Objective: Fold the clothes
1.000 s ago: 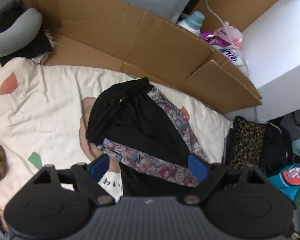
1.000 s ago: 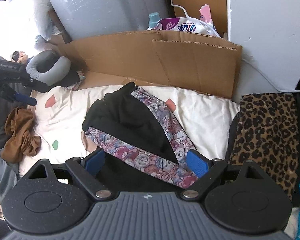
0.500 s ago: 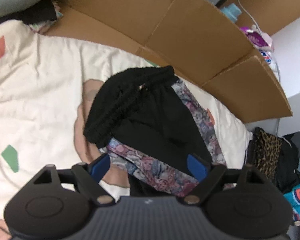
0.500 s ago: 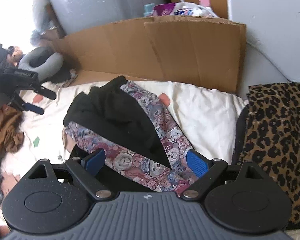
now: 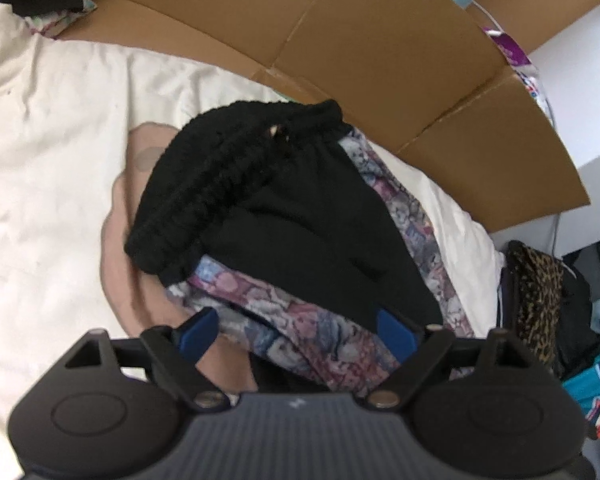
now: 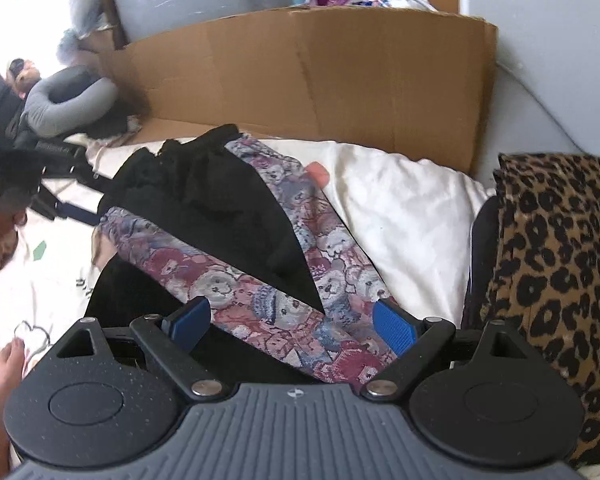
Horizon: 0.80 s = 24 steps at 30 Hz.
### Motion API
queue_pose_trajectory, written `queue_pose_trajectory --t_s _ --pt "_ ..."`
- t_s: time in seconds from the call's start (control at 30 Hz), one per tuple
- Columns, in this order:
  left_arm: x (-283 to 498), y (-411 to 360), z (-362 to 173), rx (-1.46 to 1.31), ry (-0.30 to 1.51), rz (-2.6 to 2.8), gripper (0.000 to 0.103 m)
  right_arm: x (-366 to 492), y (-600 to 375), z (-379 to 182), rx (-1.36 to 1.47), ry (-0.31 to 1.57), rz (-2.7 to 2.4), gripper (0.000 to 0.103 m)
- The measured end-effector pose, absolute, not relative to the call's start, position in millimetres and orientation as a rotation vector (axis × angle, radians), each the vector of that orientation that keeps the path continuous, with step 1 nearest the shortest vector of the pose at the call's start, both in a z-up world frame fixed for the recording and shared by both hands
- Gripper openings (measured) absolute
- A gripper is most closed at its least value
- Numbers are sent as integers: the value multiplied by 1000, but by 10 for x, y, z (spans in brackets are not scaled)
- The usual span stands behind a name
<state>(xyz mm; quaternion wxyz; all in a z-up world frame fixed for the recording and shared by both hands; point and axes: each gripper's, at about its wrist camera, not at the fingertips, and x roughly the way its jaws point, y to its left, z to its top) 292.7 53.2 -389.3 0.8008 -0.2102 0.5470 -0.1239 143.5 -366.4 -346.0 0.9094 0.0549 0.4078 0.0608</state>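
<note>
My left claw hangs just over the near end of the black garment, its blue pads spread wide and parting a little more, with the bear-print strip between them but nothing pinched. My right claw is spread just as wide over that same near end, empty too; the strip runs between its pads and I judge them not yet pressing on it.

The garment lies bunched on the cream bedding, its gathered waistband at the far end and the two print stripes converging toward me. Right of the garment sits a leopard-print cloth; behind it stands a cardboard sheet, and off to the left behind it, a grey neck pillow.

The risks I see: both claws aim at much the same spot, so they may knock together. The cloth is layered here, so a shallow pinch may catch only the top layer and drag the heap rather than open it. Going too deep may snag the bedding as well.
</note>
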Motion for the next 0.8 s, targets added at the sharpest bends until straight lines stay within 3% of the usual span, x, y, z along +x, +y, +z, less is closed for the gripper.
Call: queue_pose_trajectory --t_s 0.5,0.8 --pt "2967 588 -4437 -659 1140 -364 90 1383 -3589 -3759 129 899 131 92" --pt "3138 727 -4369 -707 1073 -372 89 1345 -3687 -3820 140 919 114 92"
